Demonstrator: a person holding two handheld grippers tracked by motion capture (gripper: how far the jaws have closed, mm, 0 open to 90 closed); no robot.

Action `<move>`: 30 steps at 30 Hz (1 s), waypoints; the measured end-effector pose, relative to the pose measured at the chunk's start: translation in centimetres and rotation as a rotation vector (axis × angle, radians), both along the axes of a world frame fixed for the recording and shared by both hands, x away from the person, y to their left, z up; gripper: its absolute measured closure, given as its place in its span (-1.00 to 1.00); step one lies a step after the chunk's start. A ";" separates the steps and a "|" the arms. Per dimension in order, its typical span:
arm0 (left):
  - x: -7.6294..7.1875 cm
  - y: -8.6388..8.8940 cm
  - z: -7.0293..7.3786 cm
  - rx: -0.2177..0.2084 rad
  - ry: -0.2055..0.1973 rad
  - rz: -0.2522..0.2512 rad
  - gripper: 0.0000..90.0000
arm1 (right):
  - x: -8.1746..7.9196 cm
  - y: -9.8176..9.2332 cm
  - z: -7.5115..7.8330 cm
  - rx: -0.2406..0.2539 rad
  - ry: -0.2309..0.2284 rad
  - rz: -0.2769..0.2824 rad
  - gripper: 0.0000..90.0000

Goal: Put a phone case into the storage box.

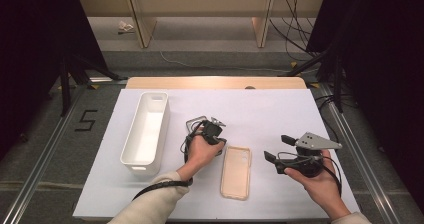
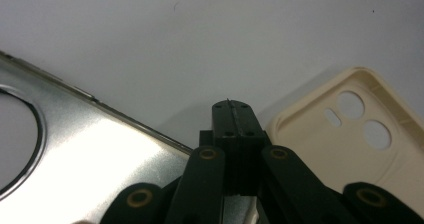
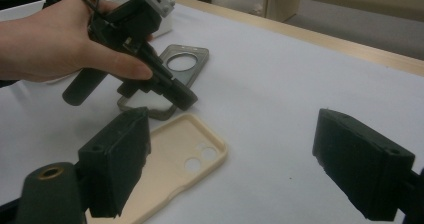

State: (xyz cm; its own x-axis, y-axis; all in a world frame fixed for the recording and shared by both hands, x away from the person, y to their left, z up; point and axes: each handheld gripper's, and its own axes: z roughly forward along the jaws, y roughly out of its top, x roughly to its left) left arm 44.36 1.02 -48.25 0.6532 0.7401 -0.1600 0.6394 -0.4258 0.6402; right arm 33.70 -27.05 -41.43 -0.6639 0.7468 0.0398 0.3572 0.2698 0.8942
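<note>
1. Phone cases are the business here, two of them lying on the tabletop (image 1: 280, 114); the clear grey case (image 3: 170, 79) sits under my left tool (image 2: 234, 115), the cream case (image 1: 236, 172) just beside it, nearer me, camera holes up.
2. My left tool is clenched with its jaws pressed together on nothing; its tip hangs just above the white sheet, at the grey case's edge, between the two cases.
3. My right tool (image 1: 274, 149) is released, jaws wide apart; it hovers well off to the right of the cream case and grasps nothing.
4. I judge that I am lining up on the grey case, not yet gripping it; next I must part the left jaws, set them over the case's rim and close; the thin wall could slip.
5. A white bin (image 1: 146, 129) stands left of the cases, long and open, likely where they go.
6. White paper covers the wooden tabletop; beyond it lie grey floor, wooden shelving and loose cables; dark curtains flank both sides.
</note>
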 end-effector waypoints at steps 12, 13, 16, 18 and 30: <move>-1.4 1.6 0.1 0.021 0.004 -0.006 1.00 | 0.0 0.0 0.0 -0.001 0.000 -0.005 -0.63; -1.5 1.7 0.1 0.022 0.004 -0.007 1.00 | 0.0 0.0 0.0 -0.001 0.000 -0.005 -0.63; -1.8 2.0 0.1 0.027 0.004 -0.012 1.00 | 0.0 0.0 0.0 0.000 0.000 -0.006 -0.63; -1.9 2.1 0.1 0.035 0.002 -0.016 1.00 | 0.0 0.0 0.0 -0.001 0.000 -0.006 -0.63; -2.2 2.6 0.1 0.031 0.002 -0.017 1.00 | 0.0 0.0 0.0 -0.002 0.000 -0.008 -0.63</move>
